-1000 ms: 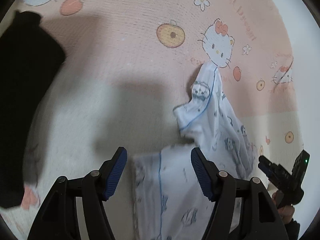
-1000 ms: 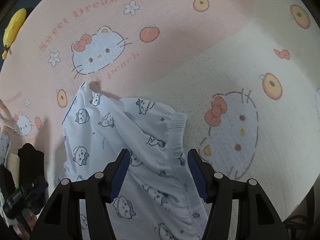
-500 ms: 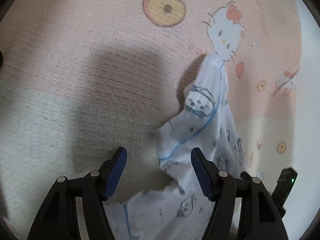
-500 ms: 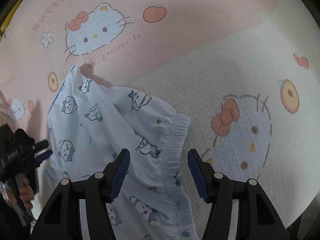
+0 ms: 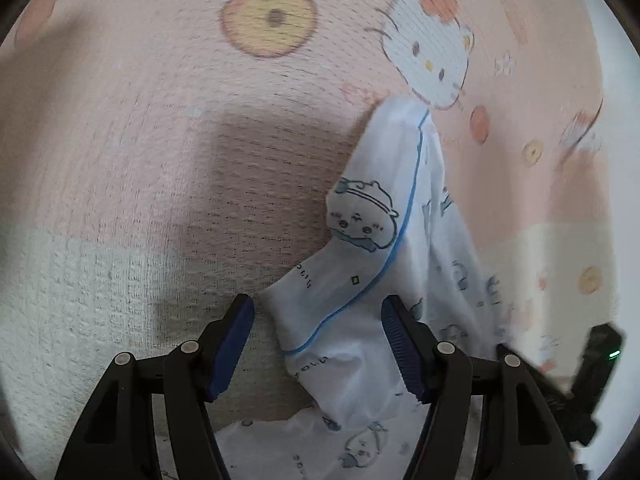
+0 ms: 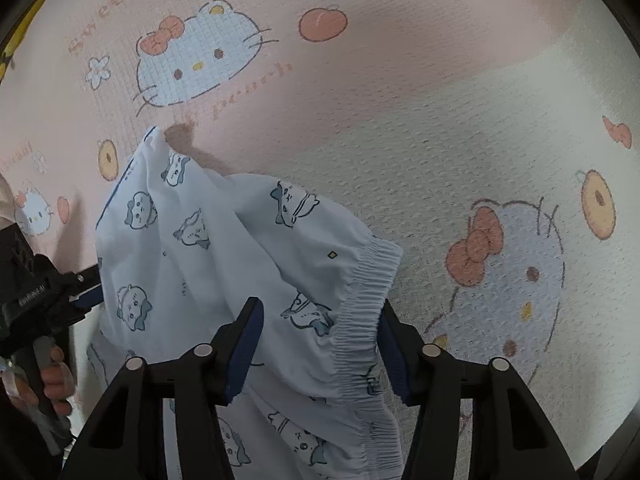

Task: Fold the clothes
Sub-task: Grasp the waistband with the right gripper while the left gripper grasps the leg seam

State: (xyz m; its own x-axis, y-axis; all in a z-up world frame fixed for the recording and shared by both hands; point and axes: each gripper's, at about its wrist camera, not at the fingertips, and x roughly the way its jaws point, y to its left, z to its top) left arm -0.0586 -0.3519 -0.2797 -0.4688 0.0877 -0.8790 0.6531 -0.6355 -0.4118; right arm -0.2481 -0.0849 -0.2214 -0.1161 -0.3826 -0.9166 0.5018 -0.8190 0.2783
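Observation:
A white garment (image 5: 400, 208) printed with blue cartoon animals and edged in blue piping lies crumpled on a pink and cream cartoon-cat blanket (image 5: 160, 120). My left gripper (image 5: 318, 312) is open, and a piped edge of the cloth lies between its blue pads without being pinched. In the right wrist view the same garment (image 6: 192, 240) shows its gathered elastic waistband (image 6: 360, 300). My right gripper (image 6: 320, 312) straddles that waistband. Its jaws are closing, with the cloth between them and a gap still on the left side.
The other gripper (image 6: 86, 300) and the hand (image 6: 52, 376) holding it show at the left edge of the right wrist view. The blanket (image 6: 400, 120) spreads out in all directions. A yellow object (image 6: 8, 52) peeks in at the far left.
The left gripper has come in low over the garment's piped edge, and a black item at the left has left view. The right gripper sank toward the waistband and its jaws narrowed slightly.

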